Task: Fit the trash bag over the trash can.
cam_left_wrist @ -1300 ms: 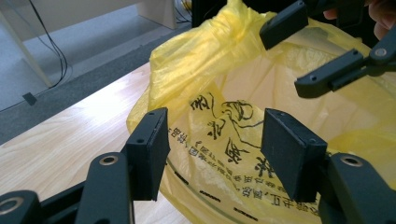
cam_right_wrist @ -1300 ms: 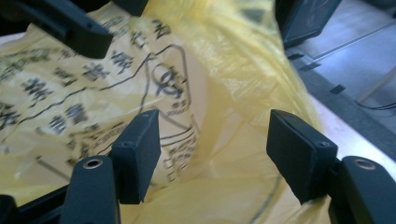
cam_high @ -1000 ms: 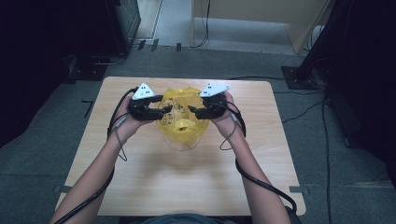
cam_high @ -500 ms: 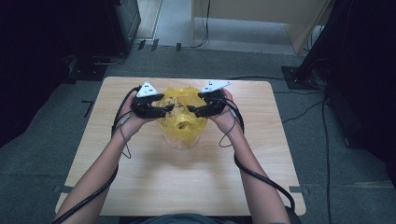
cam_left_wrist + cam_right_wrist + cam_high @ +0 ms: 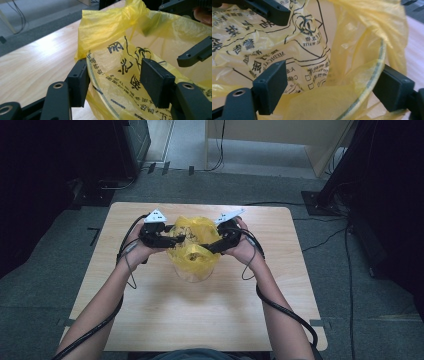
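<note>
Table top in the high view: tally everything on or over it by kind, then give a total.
Thin yellow plastic bags printed with black characters: 1
Clear round containers that the bag lines: 1
Black two-jaw tongs, left and right: 2
Total: 4

High view: fixed above the person's side, looking forward and down, far enough to take in the whole tabletop [image 5: 165,320] and the floor around it. Left gripper view: rides the left hand-held gripper [image 5: 113,85], looks along its jaws, very close to the yellow bag [image 5: 120,37]. Right gripper view: same setup on the right hand-held gripper [image 5: 329,87], even closer. All three share the bag; the left gripper view also catches tabletop wood.
</note>
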A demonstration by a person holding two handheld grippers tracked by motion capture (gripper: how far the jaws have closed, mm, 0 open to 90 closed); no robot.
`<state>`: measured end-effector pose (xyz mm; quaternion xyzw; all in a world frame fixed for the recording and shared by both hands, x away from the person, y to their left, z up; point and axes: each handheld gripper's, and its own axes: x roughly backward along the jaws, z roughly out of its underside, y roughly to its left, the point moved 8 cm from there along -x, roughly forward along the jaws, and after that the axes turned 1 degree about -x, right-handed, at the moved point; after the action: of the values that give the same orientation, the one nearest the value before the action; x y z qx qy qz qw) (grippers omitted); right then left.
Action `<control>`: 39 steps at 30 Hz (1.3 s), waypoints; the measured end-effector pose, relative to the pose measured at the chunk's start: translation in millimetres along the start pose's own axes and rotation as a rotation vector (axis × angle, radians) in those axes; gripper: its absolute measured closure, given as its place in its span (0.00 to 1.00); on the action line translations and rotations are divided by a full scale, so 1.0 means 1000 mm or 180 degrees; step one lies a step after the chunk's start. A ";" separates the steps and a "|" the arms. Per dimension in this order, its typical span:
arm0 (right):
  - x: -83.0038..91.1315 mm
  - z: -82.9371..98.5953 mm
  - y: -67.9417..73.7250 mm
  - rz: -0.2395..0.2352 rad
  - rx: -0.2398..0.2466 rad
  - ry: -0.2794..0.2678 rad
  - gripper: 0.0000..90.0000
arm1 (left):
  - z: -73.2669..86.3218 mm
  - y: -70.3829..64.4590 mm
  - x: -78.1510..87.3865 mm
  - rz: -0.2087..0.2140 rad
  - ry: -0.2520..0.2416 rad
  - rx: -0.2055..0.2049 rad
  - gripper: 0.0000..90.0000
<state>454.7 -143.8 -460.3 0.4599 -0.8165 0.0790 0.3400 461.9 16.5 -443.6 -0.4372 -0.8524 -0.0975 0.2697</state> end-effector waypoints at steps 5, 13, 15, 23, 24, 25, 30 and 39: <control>0.001 0.005 0.007 -0.0111 0.0059 0.0147 0.18 | 0.006 -0.005 0.002 0.0139 0.0152 0.0059 0.50; 0.000 0.009 0.009 -0.0271 -0.0096 0.0165 0.16 | 0.007 -0.005 0.002 0.0203 0.0158 -0.0002 0.49; 0.000 0.011 0.008 -0.0278 -0.0134 0.0208 0.16 | 0.009 -0.004 0.002 0.0232 0.0107 -0.0051 0.48; 0.007 0.003 0.009 0.0009 0.0283 0.0012 0.18 | -0.002 -0.006 0.009 0.0188 -0.0051 -0.0145 0.42; 0.011 0.000 0.010 0.0043 0.0333 -0.0049 0.18 | -0.004 -0.005 0.011 0.0155 -0.0059 -0.0204 0.42; 0.014 -0.002 0.010 0.0081 0.0365 -0.0091 0.18 | -0.007 -0.005 0.013 0.0147 -0.0084 -0.0224 0.42; 0.021 -0.009 0.013 0.0087 0.0449 -0.0174 0.19 | -0.017 -0.005 0.014 0.0114 -0.0137 -0.0274 0.42; 0.008 -0.023 0.008 0.0101 0.0478 -0.0202 0.17 | -0.022 0.001 -0.003 0.0136 -0.0037 -0.0225 0.41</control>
<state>457.0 -134.6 -436.7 0.4735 -0.8258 0.1308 0.2771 472.0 6.0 -426.4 -0.4652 -0.8404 -0.1192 0.2511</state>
